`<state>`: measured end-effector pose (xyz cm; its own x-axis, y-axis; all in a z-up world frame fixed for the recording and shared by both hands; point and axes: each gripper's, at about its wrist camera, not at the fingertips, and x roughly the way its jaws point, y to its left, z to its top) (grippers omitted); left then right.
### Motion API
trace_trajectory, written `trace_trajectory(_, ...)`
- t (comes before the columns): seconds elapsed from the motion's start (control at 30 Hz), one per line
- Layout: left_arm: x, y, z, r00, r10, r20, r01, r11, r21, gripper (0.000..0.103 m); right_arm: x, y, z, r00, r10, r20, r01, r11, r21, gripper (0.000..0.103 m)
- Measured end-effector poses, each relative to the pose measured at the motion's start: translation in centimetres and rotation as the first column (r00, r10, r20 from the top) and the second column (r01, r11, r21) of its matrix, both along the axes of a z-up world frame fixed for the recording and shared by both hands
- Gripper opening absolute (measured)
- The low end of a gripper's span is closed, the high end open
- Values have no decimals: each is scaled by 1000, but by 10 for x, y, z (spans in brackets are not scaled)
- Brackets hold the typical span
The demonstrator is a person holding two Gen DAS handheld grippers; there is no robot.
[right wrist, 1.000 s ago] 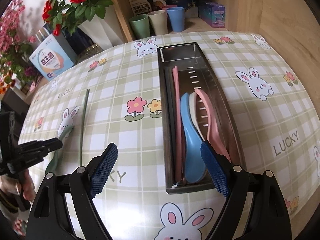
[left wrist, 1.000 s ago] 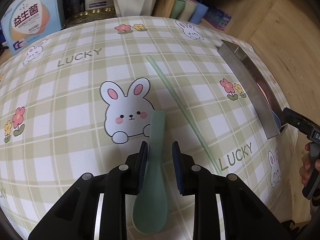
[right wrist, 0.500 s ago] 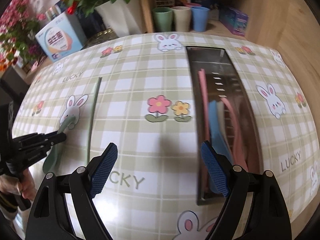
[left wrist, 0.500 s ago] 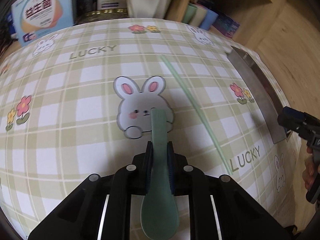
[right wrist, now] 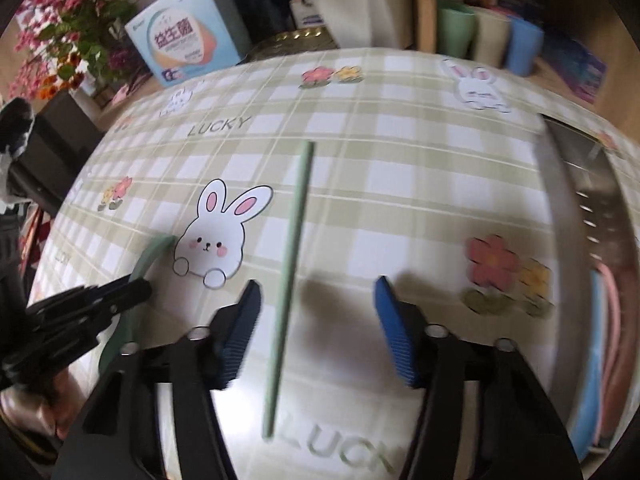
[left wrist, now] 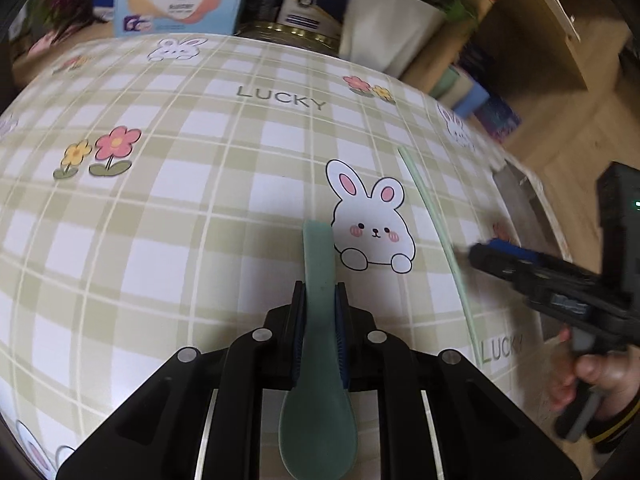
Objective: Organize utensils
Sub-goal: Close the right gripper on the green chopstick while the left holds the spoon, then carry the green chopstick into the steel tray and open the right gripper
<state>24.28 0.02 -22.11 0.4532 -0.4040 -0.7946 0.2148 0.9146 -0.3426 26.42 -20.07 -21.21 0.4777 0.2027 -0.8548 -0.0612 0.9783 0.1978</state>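
While clamped on the green spoon, left gripper; right gripper jaws wide around the green chopstick.

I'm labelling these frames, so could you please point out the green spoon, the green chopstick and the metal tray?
green spoon [left wrist: 318, 432], left wrist view, bowl.
green chopstick [right wrist: 294, 240], right wrist view, mid-shaft.
metal tray [right wrist: 560, 208], right wrist view, left wall.

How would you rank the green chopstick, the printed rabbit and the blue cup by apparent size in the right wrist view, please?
1. green chopstick, longest by far
2. printed rabbit
3. blue cup, smallest, though it stands farthest from the camera, so this is appearance only.
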Motion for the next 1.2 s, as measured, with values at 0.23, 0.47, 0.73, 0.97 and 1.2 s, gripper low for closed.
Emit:
trace_trajectory(0.23, -5, -1, -1, 1000, 18, 10, -18, 1000, -6, 14, 17, 13, -8, 999, -37, 33, 36, 999, 5, 27)
trace_trajectory(0.47, -7, -3, 0, 999, 21, 27, -22, 1000, 15, 14, 15, 29, -10, 997, -11, 76, 20, 993, -115, 21)
trace_trajectory(0.73, -8, -2, -1, 999, 16, 37, -16, 1000, 13, 15, 1, 33, -10, 994, 19, 103, -6, 992, -127, 7)
trace_trajectory(0.97, -8, -3, 0, 999, 11, 43, -12, 1000, 23, 15, -17, 18, -12, 995, -30, 94, 32, 999, -21, 6)
trace_trajectory(1.2, -8, -6, 0, 999, 10, 47, -12, 999, 42, 15, -39, 2, -10, 993, -83, 79, 76, 994, 83, 6)
